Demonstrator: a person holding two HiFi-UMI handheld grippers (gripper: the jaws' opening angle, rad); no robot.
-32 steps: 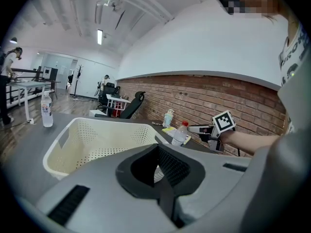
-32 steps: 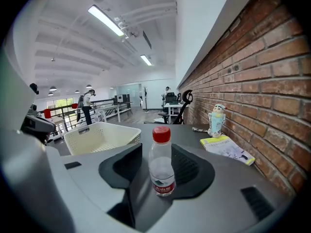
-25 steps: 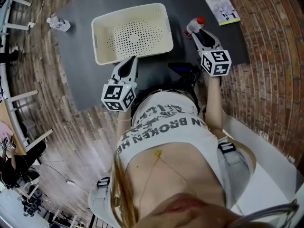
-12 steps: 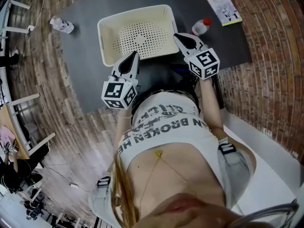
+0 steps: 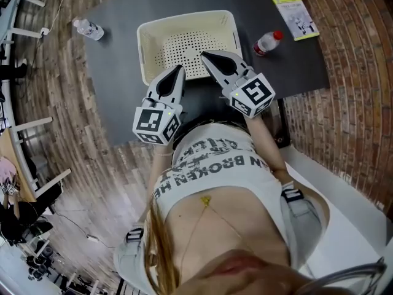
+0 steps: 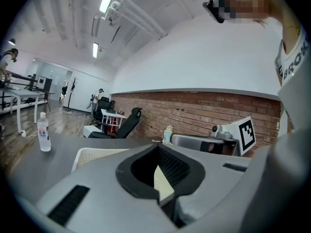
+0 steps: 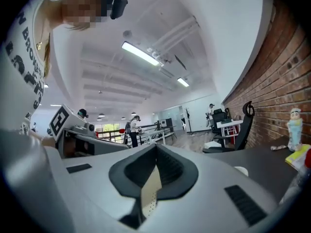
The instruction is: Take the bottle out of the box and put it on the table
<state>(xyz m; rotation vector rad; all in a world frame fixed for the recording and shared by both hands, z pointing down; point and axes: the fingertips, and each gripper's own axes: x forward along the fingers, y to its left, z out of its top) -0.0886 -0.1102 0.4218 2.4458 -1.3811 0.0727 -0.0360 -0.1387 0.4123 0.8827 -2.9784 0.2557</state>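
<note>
Bottle (image 5: 268, 42) lies on the table (image 5: 295, 66), right of the right gripper (image 5: 204, 55) fingers (image 5: 221, 64).

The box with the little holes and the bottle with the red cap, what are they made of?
The box looks like moulded plastic: cream, smooth, matte, with neat rows of holes in its floor. The bottle seems clear thin plastic with a red cap, probably plastic too; it shows small, so that is a guess.
</note>
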